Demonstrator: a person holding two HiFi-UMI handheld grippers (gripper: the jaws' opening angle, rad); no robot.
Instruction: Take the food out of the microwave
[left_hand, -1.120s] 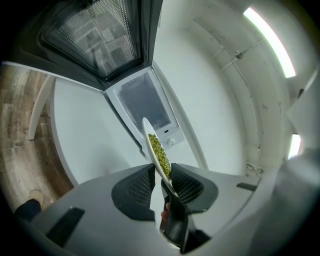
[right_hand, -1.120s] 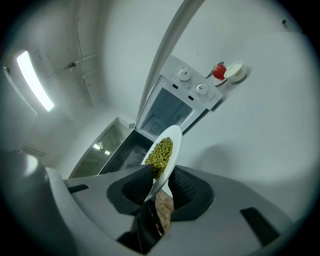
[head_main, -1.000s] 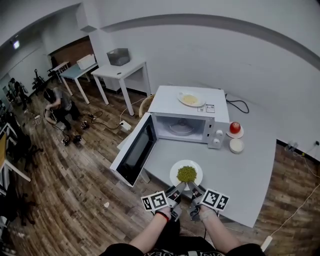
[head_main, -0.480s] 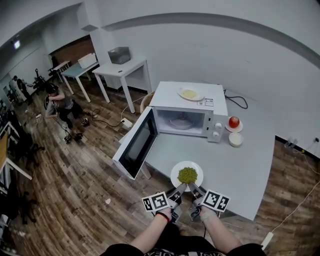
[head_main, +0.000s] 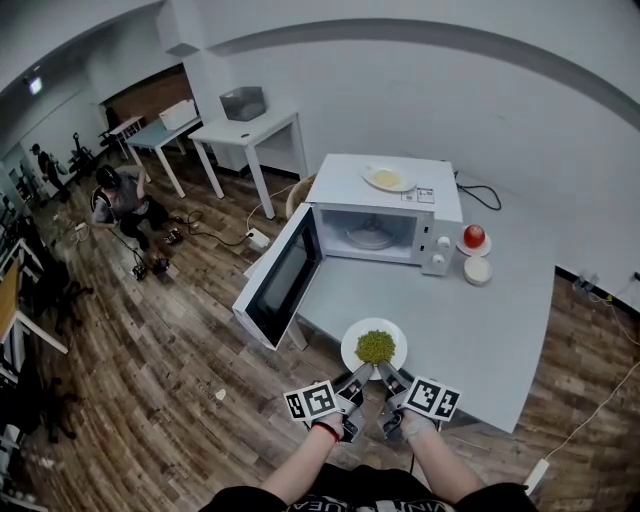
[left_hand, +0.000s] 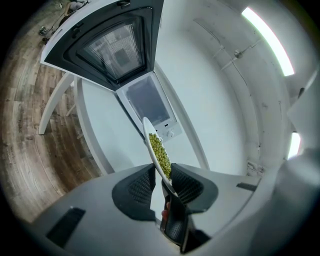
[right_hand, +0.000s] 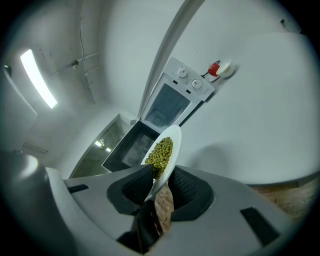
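A white plate heaped with green peas hangs over the near part of the grey table. Both grippers pinch its near rim side by side: my left gripper and my right gripper. In the left gripper view the plate stands edge-on between the pads of the left gripper. The right gripper clamps the plate the same way. Beyond stands the white microwave, door swung open to the left, with only its glass turntable inside.
A plate of yellow food rests on top of the microwave. To its right are a red apple on a saucer and a small white dish. White tables stand behind; a person crouches on the wooden floor at left.
Both grippers have drawn the plate of peas back from the microwave towards me. The grip on the rim looks the same.
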